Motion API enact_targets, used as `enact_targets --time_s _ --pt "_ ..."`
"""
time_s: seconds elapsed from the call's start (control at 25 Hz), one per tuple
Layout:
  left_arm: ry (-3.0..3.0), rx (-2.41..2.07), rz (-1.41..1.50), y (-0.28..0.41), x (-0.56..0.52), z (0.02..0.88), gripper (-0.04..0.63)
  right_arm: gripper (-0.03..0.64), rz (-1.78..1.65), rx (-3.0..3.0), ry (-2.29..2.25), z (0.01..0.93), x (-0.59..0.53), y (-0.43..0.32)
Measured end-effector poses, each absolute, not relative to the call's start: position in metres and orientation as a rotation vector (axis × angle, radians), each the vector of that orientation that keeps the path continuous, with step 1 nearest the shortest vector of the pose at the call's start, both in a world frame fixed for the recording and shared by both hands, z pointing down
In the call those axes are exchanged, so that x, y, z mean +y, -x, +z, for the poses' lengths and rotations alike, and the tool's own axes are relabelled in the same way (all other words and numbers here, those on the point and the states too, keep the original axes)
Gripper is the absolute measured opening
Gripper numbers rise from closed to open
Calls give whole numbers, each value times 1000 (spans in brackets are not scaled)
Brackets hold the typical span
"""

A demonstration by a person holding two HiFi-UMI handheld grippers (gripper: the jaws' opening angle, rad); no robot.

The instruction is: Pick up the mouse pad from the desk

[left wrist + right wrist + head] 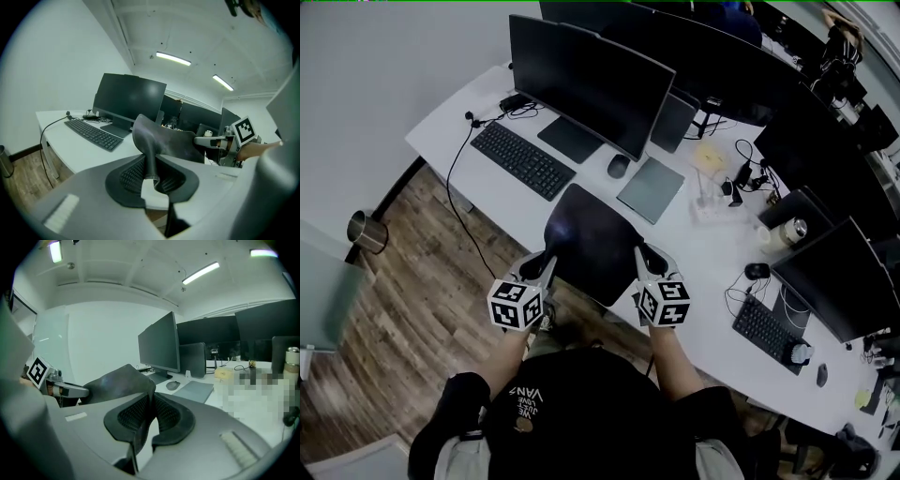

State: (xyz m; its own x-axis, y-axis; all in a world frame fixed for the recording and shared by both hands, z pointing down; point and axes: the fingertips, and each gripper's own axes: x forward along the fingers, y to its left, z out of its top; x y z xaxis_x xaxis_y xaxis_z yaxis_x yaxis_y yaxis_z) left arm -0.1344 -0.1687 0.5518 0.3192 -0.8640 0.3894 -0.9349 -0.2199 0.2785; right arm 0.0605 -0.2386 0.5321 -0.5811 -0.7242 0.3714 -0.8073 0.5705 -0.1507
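Two grippers (549, 257) (641, 253) on mouse pad (591, 234) corners

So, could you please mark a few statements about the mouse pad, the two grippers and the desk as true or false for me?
1. The left gripper and the right gripper each pinch a near corner of the black mouse pad. True.
2. The mouse pad lies flat on the desk. False: it is held up between the grippers and bends, as both gripper views show.
3. The mouse sits on the black mouse pad. False: it rests on the desk beside a grey pad.
4. A black keyboard lies on the desk in front of the monitor. True.
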Motion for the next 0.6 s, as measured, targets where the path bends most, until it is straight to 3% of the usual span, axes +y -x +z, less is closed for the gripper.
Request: enact_targets --time_s 0.6 --pt "-2108 -1733 70 125 -121 524 55 43 394 -2686 -1152 495 -204 -66"
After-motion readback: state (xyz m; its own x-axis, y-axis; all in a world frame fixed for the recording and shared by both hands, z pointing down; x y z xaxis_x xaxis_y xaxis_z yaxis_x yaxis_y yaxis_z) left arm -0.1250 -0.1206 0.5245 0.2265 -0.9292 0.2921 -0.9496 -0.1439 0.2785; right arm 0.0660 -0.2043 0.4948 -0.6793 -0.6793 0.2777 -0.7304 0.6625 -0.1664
